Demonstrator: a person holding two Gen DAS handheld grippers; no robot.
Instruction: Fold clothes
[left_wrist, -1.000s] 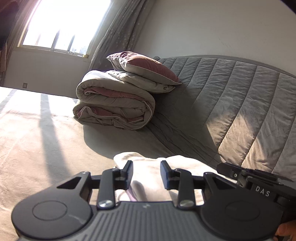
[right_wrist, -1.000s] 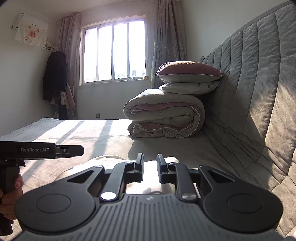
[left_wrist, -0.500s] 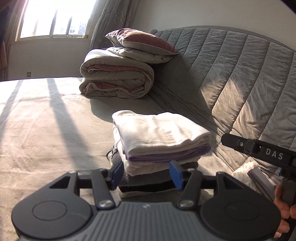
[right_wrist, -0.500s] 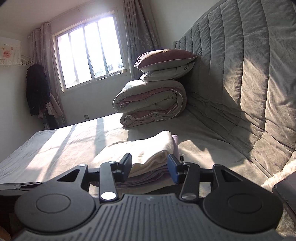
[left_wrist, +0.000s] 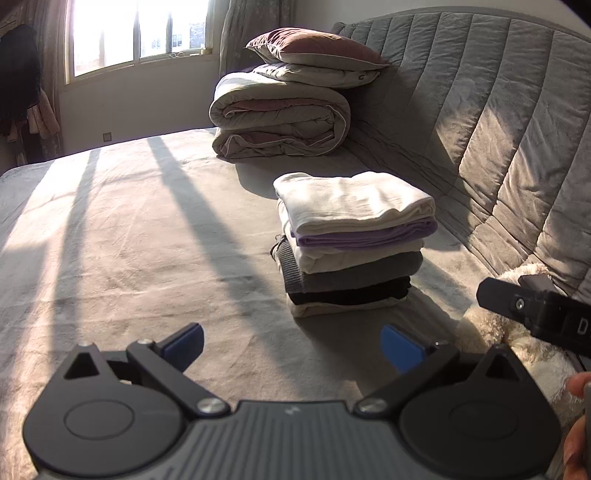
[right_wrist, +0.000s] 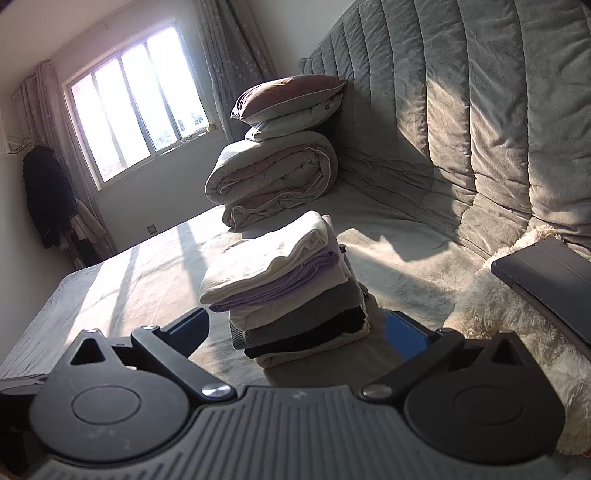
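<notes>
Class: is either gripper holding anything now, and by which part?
Nothing is held. The left gripper and right gripper are both open, short of the stack of folded clothes.

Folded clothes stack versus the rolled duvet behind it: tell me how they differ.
The folded clothes stack is flat layers of cream, lilac, grey and black; the rolled duvet is one beige-and-pink bundle. The duvet carries pillows; the stack carries nothing. Both rest on the bed.

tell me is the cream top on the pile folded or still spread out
Folded. The cream top lies as a compact rectangle with a doubled edge, squarely on the stack of clothes; both grippers are open and clear of it.
</notes>
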